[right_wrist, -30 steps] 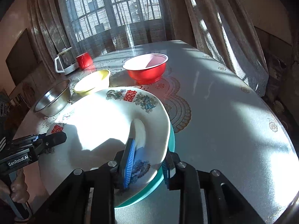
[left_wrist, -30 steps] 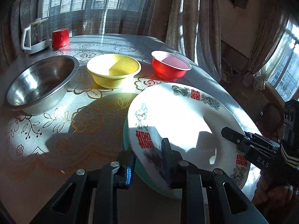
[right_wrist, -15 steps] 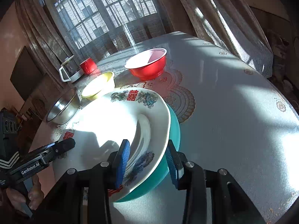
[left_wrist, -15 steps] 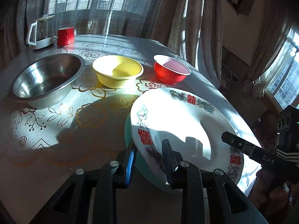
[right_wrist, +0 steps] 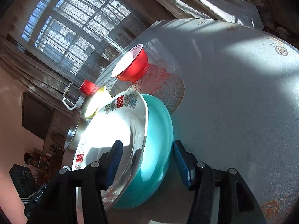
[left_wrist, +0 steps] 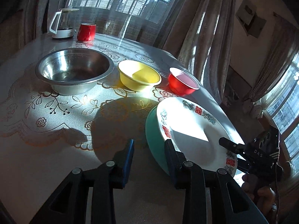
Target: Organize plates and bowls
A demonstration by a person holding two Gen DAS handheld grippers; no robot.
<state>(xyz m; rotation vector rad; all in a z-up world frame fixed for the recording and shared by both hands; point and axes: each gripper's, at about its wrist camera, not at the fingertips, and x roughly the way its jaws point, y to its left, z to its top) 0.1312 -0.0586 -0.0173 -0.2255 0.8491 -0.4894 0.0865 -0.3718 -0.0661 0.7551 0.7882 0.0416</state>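
Step in hand: letting go of the stacked plates, as I judge it; the white plate (left_wrist: 196, 130) with red characters and flowers sits on top of the teal plate (left_wrist: 152, 130), lower right of the left wrist view, and both grippers are loosening around the stack.

Left gripper (left_wrist: 149, 155): jaws opening, with nothing between them. The table (left_wrist: 56, 149) shows through the gap at bottom centre, and the right-hand finger stands just beside the teal rim; I cannot tell if it brushes it.

Right gripper (right_wrist: 147, 158): jaws opening, and both plates' edges are between them at bottom centre of the right wrist view. One pad is over the white plate's face, the other outside the teal rim with a gap showing. It looks released, not pinching.

Bowls: the steel bowl (left_wrist: 74, 72), yellow bowl (left_wrist: 139, 75) and red bowl (left_wrist: 182, 81) stand apart in a row across the middle of the left wrist view, none nested.

Other things: a glass kettle (left_wrist: 62, 24) and red mug (left_wrist: 86, 32) at upper left, not part of the job.

Next move, my guess: pull both grippers clear of the stack without nudging it, then pinch the rim of a smaller bowl and nest it in a larger one.
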